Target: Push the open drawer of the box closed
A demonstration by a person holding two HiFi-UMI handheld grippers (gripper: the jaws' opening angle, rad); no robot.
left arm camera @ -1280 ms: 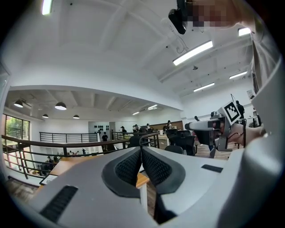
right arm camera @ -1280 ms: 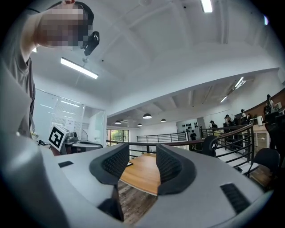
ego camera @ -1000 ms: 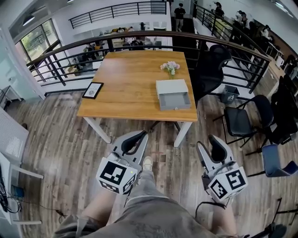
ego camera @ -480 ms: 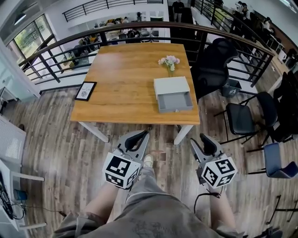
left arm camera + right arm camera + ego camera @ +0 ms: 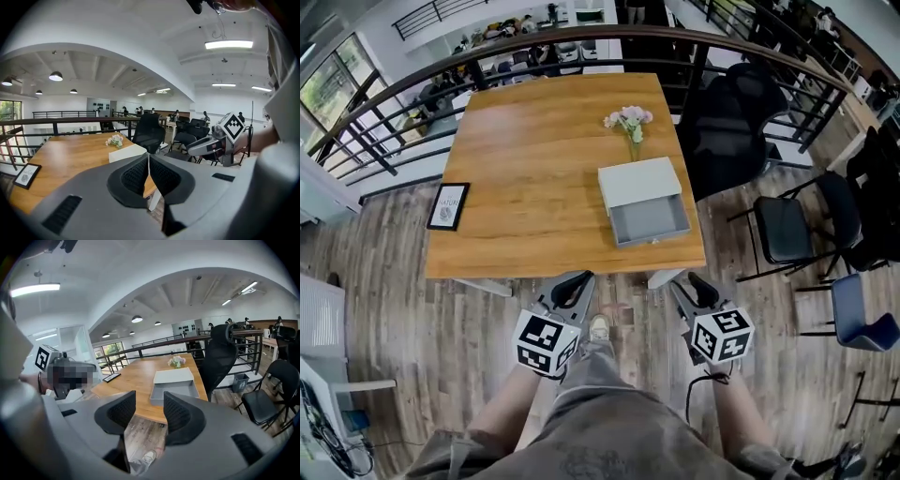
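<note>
A small picture frame [image 5: 448,206] lies at the left edge of the wooden table [image 5: 534,141]. The left gripper [image 5: 573,280] hangs off the near edge, jaws pressed together on nothing. Flowers [image 5: 628,120] stand just beyond the box [image 5: 638,182] at the table's right, its drawer [image 5: 649,221] pulled out toward the near edge. The right gripper [image 5: 693,281], well short of the drawer, has its jaws apart and empty.

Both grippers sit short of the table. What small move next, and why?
Probably bring the right gripper forward toward the drawer front. The drawer stands pulled out of the box toward the person, at the near right edge of the table, in line with that gripper, and nothing touches it yet.
</note>
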